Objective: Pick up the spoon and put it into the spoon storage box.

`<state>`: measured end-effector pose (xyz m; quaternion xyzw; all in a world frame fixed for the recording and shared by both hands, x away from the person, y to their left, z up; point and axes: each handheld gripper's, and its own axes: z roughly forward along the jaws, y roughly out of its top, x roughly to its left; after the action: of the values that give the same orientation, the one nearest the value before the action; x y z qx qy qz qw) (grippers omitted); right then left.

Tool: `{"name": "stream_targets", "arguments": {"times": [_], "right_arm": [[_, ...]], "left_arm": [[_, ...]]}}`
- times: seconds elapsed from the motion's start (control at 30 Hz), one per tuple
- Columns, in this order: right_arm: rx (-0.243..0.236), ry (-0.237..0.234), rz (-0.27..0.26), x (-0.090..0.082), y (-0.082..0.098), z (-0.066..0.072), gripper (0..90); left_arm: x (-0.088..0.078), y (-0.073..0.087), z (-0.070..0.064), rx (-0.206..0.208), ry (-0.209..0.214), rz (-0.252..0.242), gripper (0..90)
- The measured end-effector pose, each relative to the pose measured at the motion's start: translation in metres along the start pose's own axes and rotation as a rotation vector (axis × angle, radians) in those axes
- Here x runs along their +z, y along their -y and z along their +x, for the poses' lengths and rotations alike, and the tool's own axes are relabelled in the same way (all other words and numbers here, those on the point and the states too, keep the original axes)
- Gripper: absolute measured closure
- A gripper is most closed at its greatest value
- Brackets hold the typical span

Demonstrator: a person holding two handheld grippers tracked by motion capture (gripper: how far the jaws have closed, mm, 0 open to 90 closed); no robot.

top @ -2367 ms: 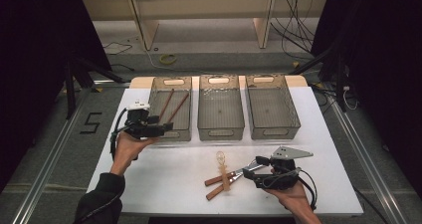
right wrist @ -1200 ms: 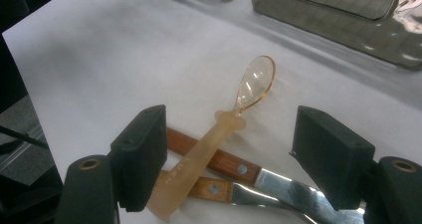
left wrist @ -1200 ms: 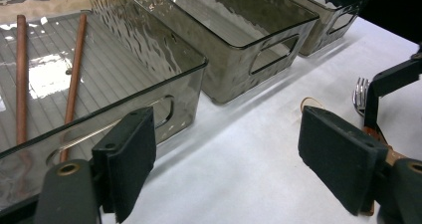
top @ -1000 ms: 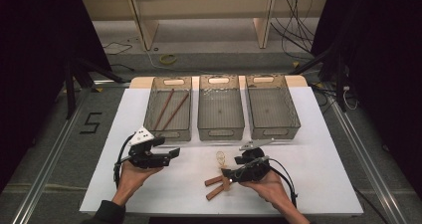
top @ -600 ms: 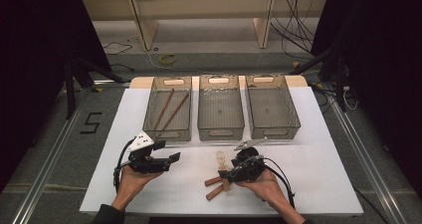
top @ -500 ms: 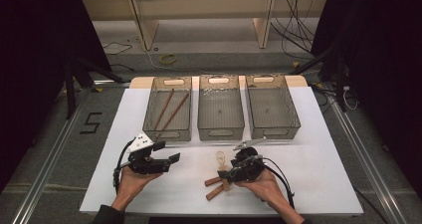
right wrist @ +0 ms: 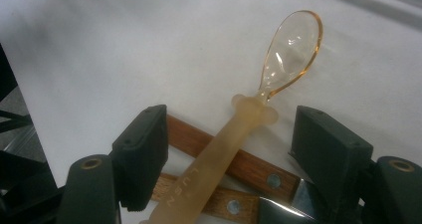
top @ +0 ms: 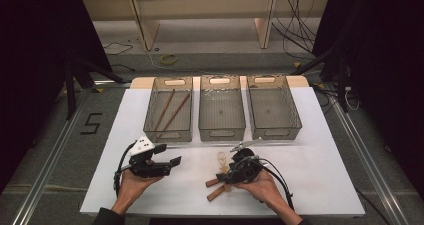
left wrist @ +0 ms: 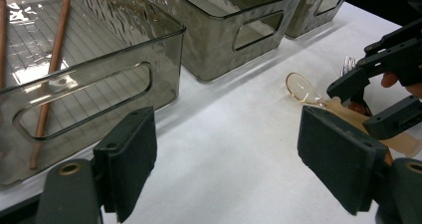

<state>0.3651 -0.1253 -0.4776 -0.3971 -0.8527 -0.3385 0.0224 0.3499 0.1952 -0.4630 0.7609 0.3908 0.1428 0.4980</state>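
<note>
a white table (top: 325,175) stood on grey floor (top: 45,150). pale wooden shelving (top: 200,7) rose behind. cables (top: 295,20) trailed there.

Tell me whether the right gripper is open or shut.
Open. In its own view the right gripper has its fingers spread to either side of the spoon, which lies between them ungripped.

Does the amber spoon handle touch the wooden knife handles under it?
Touching. In the right gripper view, the spoon handle lies directly across both wooden knife handles, no gap visible.
</note>
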Motion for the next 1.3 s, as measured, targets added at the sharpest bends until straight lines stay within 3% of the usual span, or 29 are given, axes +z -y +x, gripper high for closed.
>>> {"name": "stream_targets", "arguments": {"times": [0.33, 0.77, 0.9, 1.2, 1.3], "right_arm": [[-0.001, -0.016, 0.039, 0.0063, -0.0019, 0.0051, 35.6], [-0.006, 0.017, 0.047, 0.0049, -0.0030, 0.0020, 53.8], [-0.006, 0.002, 0.055, 0.0057, -0.0039, 0.0036, 58.0], [-0.009, -0.020, 0.046, 0.0079, -0.0074, 0.0076, 76.6], [-0.019, -0.017, 0.046, 0.0081, -0.0078, 0.0083, 77.7]], "left_arm": [[-0.0032, 0.0016, -0.0018, 0.009, -0.002, -0.002, 23.1], [-0.0021, 0.0021, -0.0025, 0.010, 0.000, 0.004, 23.5], [-0.0019, 0.0021, -0.0027, 0.014, 0.001, 0.007, 23.7], [-0.0012, 0.0023, -0.0034, 0.018, 0.003, 0.013, 24.1], [-0.0013, 0.0023, -0.0035, 0.017, 0.005, 0.012, 24.2]]}}
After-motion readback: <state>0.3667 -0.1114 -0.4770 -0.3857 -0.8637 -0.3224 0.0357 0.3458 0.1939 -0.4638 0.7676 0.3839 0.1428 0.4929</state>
